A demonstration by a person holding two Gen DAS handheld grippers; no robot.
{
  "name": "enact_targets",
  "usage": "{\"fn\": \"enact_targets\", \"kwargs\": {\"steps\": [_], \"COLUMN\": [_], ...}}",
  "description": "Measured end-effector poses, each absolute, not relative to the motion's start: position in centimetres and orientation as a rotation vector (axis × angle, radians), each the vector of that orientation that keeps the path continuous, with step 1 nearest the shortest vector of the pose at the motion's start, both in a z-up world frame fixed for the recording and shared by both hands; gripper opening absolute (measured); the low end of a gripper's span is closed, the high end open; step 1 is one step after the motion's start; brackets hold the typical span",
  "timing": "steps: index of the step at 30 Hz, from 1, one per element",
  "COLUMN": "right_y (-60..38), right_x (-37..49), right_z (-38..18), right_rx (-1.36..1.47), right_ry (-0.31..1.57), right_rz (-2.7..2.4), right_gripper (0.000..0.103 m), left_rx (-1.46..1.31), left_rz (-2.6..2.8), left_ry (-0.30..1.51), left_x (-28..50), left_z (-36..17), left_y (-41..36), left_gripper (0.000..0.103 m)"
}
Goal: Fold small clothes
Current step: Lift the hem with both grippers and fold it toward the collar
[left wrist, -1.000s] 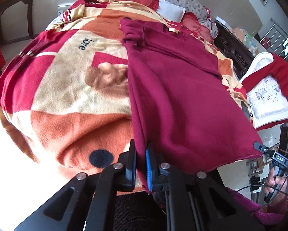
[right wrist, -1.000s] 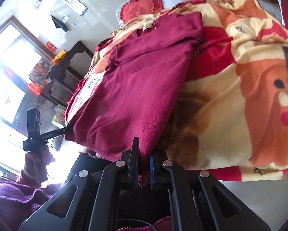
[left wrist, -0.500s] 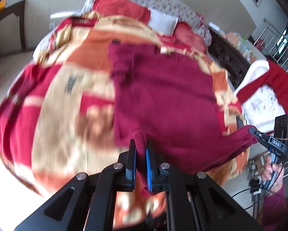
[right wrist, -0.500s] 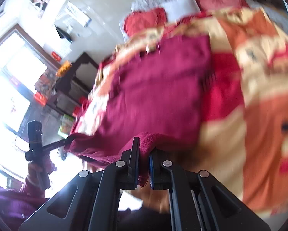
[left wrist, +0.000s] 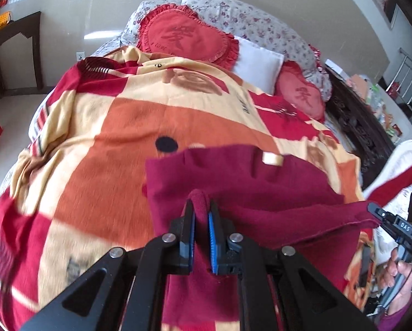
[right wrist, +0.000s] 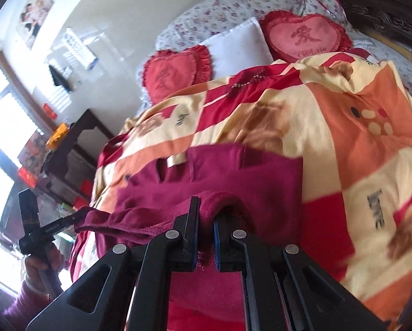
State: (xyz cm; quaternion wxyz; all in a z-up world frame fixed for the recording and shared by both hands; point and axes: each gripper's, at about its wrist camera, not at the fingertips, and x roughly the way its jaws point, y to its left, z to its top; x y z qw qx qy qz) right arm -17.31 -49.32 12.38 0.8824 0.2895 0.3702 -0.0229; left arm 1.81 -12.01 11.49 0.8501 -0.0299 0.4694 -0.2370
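The left gripper point(left wrist: 201, 218) is tilted down toward the bed, its jaws clamped on a raised fold of the maroon garment point(left wrist: 241, 190). The right gripper point(right wrist: 206, 220) is angled down likewise and is closed on another corner of the same hem. The garment is stretched between them above the patterned blanket point(left wrist: 117, 127). Only the left view shows the white and red cloth point(left wrist: 399, 165); only the right view shows the window point(right wrist: 2, 110). Farther back, heart cushions point(left wrist: 184, 35) are seen.

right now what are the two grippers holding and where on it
Both hold the maroon garment by its bottom hem: left gripper shut on one corner, right gripper shut on the other.
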Motion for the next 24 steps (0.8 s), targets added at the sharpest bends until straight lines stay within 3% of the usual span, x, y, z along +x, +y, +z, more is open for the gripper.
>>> {"fn": "enact_targets", "kwargs": {"steps": [5,6,7,8,10,12,14,16,21,24], "right_y": [-51.6,-52.1,-52.5,-52.8,-53.6,-53.9,-53.7,-53.8,-54.0,-50.9], "right_x": [-12.0,-11.3,-10.8,-10.4,-10.4,-11.3,-12.0,-12.7,-14.4,-13.2], "right_z": [8.9,8.4,8.0,7.7,7.5,7.7,8.1,8.6,11.0,11.0], "right_rx": [0.675,0.689,0.702,0.712,0.742,0.773,0.762,0.723,0.677,0.547], "right_ry": [0.830,0.829,0.830,0.829,0.816,0.785,0.776,0.745,0.661,0.719], "right_rz": [-0.074,-0.072,-0.069,-0.069,-0.073,-0.056,-0.062,-0.098,-0.089,-0.029], "right_gripper": [0.000,0.000,0.001,0.002,0.004,0.006,0.007,0.015,0.016,0.015], "left_rx": [-0.086,-0.089,-0.090,-0.098,-0.140,-0.170,-0.158,-0.131,-0.106,-0.039], "left_rz": [-0.448,-0.439,-0.435,-0.433,-0.425,-0.419,-0.420,-0.428,-0.458,-0.447], "left_ry": [1.029,1.027,1.025,1.017,0.974,0.938,0.921,0.921,0.913,0.932], "left_x": [5.1,5.5,5.7,5.8,6.1,6.0,5.8,5.3,3.1,3.5], "left_z": [9.0,8.8,8.8,9.1,10.2,11.4,12.0,12.3,11.3,9.8], "left_y": [-13.0,-13.0,-12.9,-12.6,-11.5,-10.6,-10.3,-10.5,-11.3,-13.4], "left_gripper": [0.015,0.022,0.037,0.043,0.069,0.077,0.077,0.077,0.077,0.077]}}
